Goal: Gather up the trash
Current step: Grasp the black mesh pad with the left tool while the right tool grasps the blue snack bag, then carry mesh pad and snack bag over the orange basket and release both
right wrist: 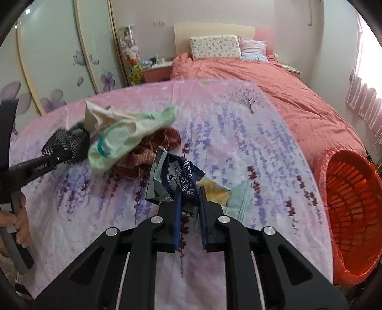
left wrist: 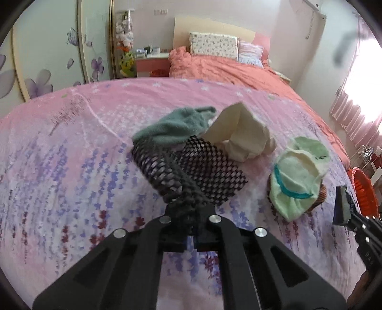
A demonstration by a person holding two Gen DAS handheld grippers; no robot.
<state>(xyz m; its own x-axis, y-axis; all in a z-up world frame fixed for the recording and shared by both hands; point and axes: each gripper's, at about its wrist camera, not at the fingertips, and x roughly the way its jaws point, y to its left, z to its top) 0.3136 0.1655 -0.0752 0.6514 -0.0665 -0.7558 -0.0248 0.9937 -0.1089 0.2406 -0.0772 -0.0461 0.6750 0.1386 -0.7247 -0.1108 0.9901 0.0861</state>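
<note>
Trash collection looks underway: the right gripper (right wrist: 188,200) has its jaws clamped on a blue cracker wrapper (right wrist: 177,175), the red basket (right wrist: 353,209) lying off to their right, while the left gripper (left wrist: 188,190) pinches black mesh netting (left wrist: 191,167).

We look across a bed (right wrist: 298,100) with a coral quilt, a floral pillow (right wrist: 214,47) and a pale headboard (right wrist: 210,29) against a white wall (right wrist: 143,14). At left stand wardrobe doors (right wrist: 52,62) printed with purple flowers, beside a pink nightstand (right wrist: 157,71). At right, daylight glows through pink curtains (left wrist: 351,112).
</note>
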